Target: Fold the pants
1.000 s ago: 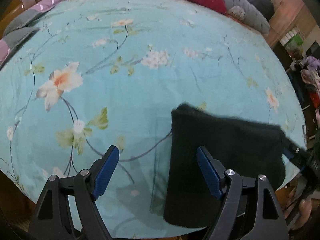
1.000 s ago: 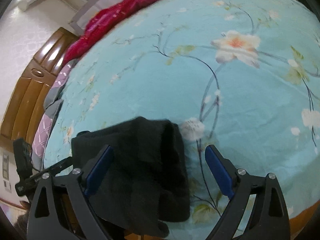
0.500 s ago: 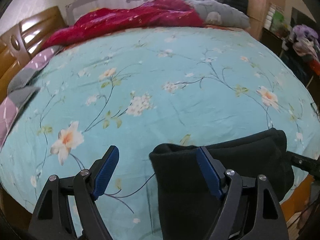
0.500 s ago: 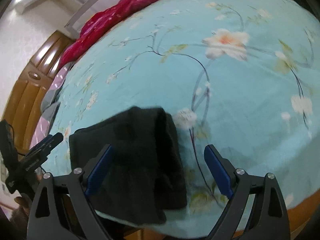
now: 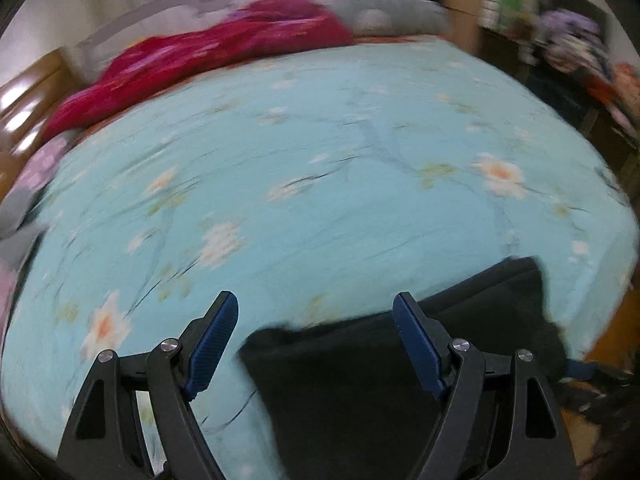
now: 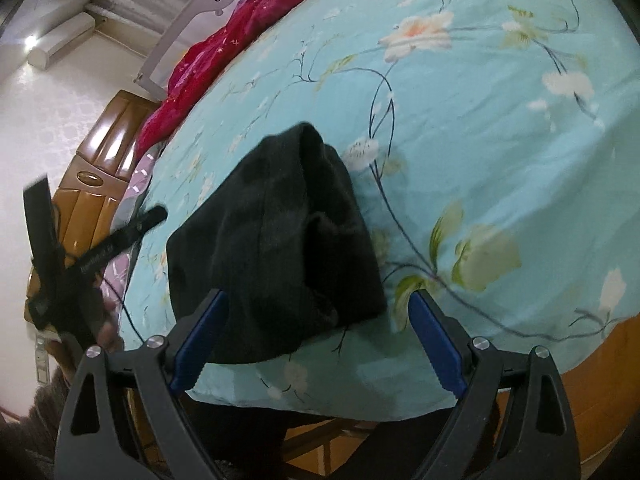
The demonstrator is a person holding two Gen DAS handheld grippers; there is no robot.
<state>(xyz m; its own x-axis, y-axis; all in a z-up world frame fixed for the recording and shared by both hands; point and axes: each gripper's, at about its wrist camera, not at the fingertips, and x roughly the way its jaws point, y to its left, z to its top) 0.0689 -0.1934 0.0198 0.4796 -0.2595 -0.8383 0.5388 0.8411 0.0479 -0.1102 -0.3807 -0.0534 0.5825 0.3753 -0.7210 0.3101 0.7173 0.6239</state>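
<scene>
Lying folded, pants (image 6: 276, 248) shifted lower-right in left view — both jaws wide, empty.

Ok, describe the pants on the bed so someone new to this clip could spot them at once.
Start from the bed covered by a light blue floral sheet, with a red blanket bunched along its far side. The pants lie near the sheet's close edge, folded into a compact bundle. They are the only plain black thing on the flowered fabric.

L gripper (image 5: 316, 322) & R gripper (image 6: 318, 318): both angled down, jaws wide apart, nothing betw. pads.
</scene>
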